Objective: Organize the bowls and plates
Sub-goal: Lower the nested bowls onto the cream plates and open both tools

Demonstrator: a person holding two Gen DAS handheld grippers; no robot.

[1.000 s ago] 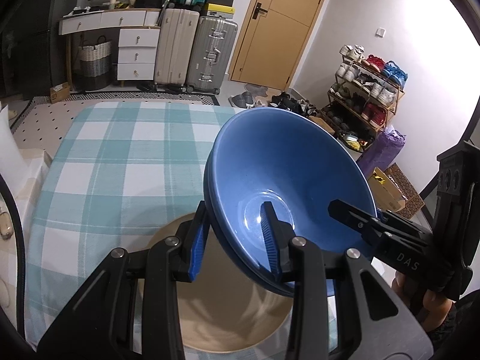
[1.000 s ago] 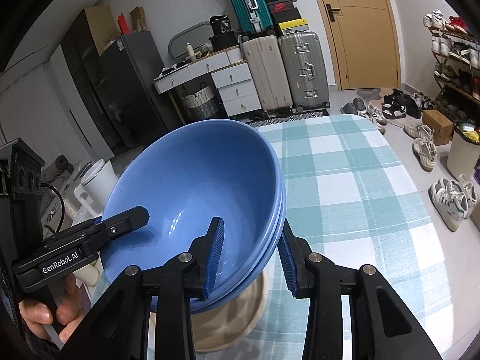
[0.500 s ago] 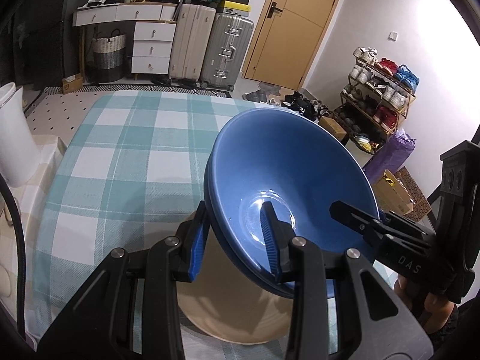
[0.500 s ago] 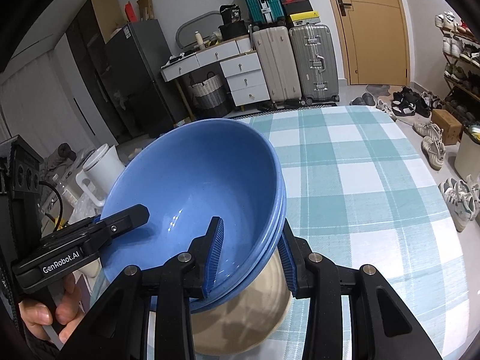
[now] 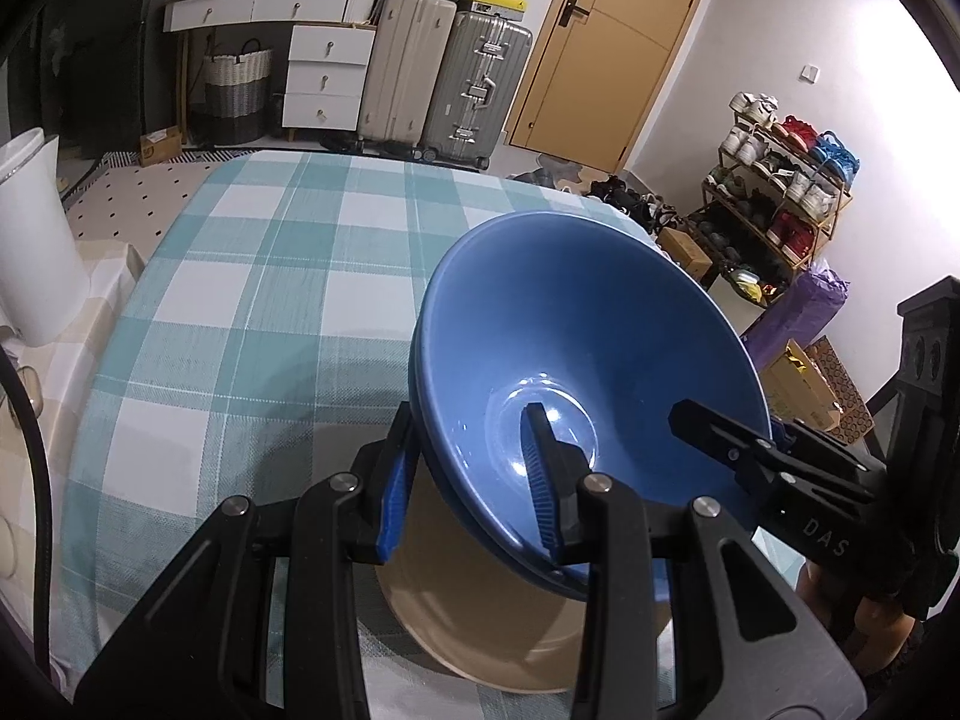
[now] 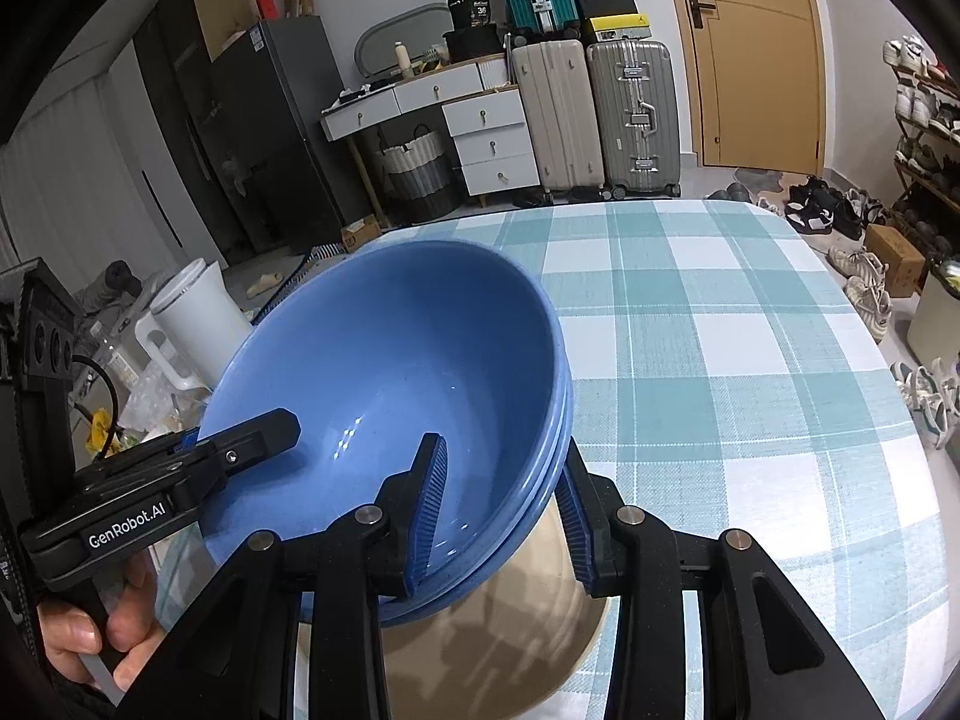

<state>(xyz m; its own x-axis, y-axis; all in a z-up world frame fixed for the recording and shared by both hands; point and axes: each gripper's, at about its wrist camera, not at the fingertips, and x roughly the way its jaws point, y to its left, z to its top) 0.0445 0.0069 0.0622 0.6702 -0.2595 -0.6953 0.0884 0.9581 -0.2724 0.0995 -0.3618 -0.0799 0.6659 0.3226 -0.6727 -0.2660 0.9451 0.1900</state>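
Observation:
A stack of nested blue bowls [image 5: 570, 330] [image 6: 390, 348] hangs tilted just above a beige plate [image 5: 480, 618] [image 6: 510, 630] that lies on the teal-checked tablecloth [image 5: 240, 300]. My left gripper [image 5: 468, 486] is shut on the stack's near rim, one pad inside the top bowl and one outside. My right gripper [image 6: 501, 510] is shut on the opposite rim in the same way. Each gripper shows in the other's view, the right gripper [image 5: 750, 450] and the left gripper [image 6: 240, 450]. The bowls hide much of the plate.
A white jug [image 5: 30, 240] [image 6: 198, 324] stands off the table's left side on a lower surface. A hand [image 6: 78, 630] grips the left tool's handle. Suitcases [image 5: 432, 72], drawers and a shoe rack [image 5: 780, 192] stand beyond the table's far edge.
Both grippers and the blue bowls have sunk toward the beige plate, which now looms larger beneath them. The grips on the rim are unchanged.

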